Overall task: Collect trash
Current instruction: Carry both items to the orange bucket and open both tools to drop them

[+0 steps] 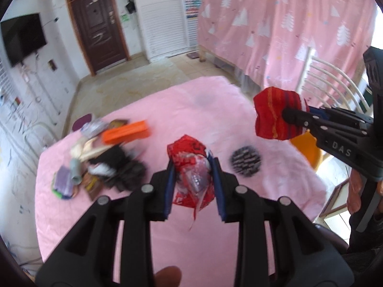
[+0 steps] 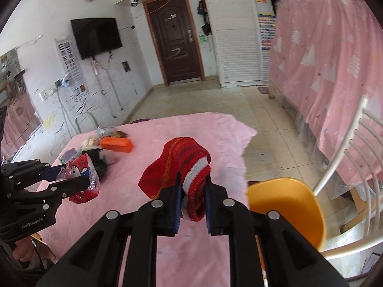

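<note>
Junk pile near left edge of pink table. Left gripper squeezes red wrapper. Right gripper squeezes red striped cloth, both lifted above table.

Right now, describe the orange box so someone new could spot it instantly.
Start at the table with the pink cloth. On its far left side lies a pile of clutter: dark fabric, wrappers, purple bits. The orange box sits at the pile's far edge, long and rectangular, the only bright orange, hard-edged thing among soft, crumpled items.
</note>
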`<state>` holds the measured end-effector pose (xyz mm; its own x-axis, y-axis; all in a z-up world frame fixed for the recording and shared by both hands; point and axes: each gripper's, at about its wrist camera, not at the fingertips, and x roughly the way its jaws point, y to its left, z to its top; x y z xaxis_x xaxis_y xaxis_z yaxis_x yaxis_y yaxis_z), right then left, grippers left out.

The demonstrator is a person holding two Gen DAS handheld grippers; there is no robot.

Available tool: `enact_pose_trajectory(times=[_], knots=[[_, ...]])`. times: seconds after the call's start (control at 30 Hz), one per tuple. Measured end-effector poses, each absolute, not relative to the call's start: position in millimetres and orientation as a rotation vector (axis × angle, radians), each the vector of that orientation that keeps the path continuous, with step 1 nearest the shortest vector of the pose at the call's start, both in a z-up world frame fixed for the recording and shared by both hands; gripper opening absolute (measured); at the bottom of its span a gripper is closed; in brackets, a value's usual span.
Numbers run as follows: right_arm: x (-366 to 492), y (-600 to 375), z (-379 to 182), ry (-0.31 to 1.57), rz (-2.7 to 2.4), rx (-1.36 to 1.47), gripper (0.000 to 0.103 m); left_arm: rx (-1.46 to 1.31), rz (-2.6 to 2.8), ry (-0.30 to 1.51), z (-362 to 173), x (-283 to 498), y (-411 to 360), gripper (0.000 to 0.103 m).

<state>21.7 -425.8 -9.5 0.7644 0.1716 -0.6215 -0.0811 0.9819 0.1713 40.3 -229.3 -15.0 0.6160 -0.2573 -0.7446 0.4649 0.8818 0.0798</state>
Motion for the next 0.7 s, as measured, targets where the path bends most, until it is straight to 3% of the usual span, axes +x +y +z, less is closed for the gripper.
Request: enact_pose_trajectory(times=[0.7], knots=[[2.4,-547.4,-64.6,0.719,-0.134,0.218,0.006,0.263,-0.717,0.790,-11.4,48.1,-388.9,0.027]])
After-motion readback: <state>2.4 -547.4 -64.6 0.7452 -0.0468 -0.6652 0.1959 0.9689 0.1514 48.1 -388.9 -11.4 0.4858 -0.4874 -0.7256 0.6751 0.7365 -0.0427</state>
